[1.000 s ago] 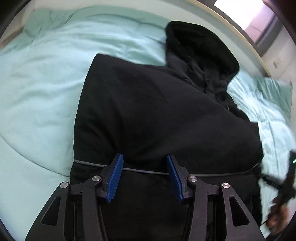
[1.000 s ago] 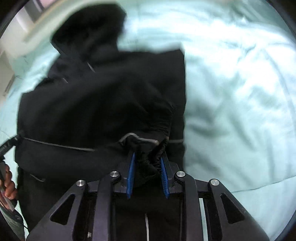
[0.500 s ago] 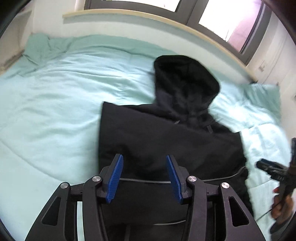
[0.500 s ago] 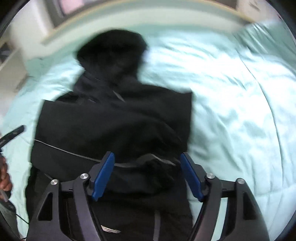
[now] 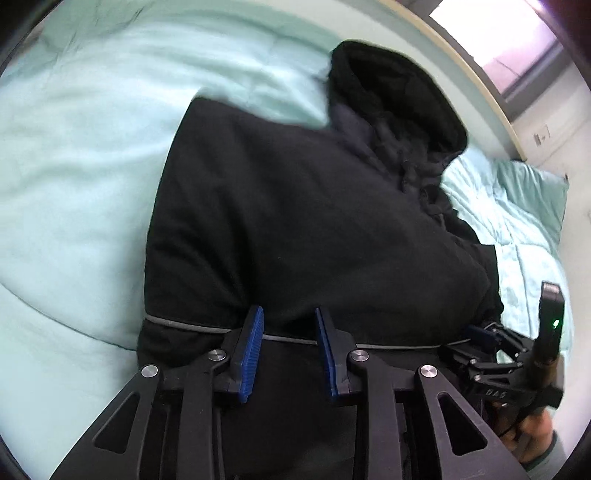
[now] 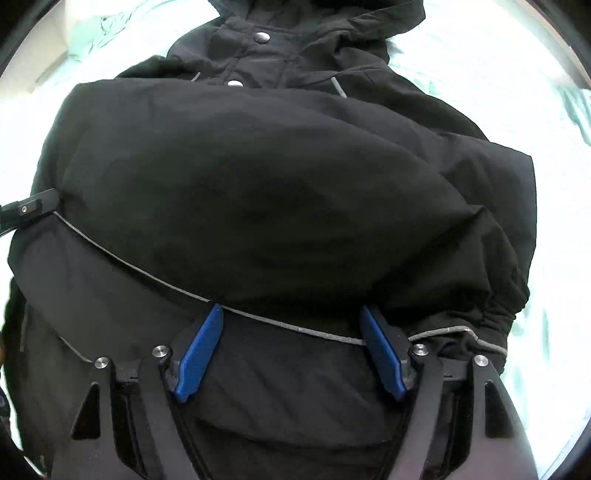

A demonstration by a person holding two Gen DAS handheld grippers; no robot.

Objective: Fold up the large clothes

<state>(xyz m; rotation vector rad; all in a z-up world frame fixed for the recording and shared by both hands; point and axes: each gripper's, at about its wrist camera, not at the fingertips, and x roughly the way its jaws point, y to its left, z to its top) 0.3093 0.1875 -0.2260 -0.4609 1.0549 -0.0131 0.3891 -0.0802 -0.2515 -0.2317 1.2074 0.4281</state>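
- The left gripper [image 5: 288, 334] has its blue pads [image 5: 251, 354] a moderate way apart, nothing pinched between them; they hang just over the grey piping line [image 5: 184, 326] that runs across the lower part of the jacket.
- The right gripper [image 6: 291, 339] is spread much wider, its blue pads [image 6: 199, 350] well apart and holding nothing; the same grey piping [image 6: 147, 275] passes between their tips, with dark cloth filling the gap.
- Whether either set of pads actually touches the fabric, I can't tell from here.
- The black hooded jacket [image 5: 295, 206] lies on the bed with its sleeves folded in over the body, making a puffy rectangular bundle; the hood [image 5: 395, 92] points away from both grippers, toward the far edge of the bed.
- From the right-hand camera the front placket shows two metal snaps [image 6: 263, 36] just below the hood, and a gathered cuff [image 6: 498, 314] bunches at the right edge of the bundle.
- The right-hand tool also shows at the right edge of the left camera's view, a green light [image 5: 554, 324] glowing on it and the person's hand [image 5: 532, 435] gripping below.
- Under everything is a pale mint-green duvet [image 5: 74, 166], rumpled; beyond it, a pale curved bed frame [image 5: 476, 77] and a bright window [image 5: 491, 40].
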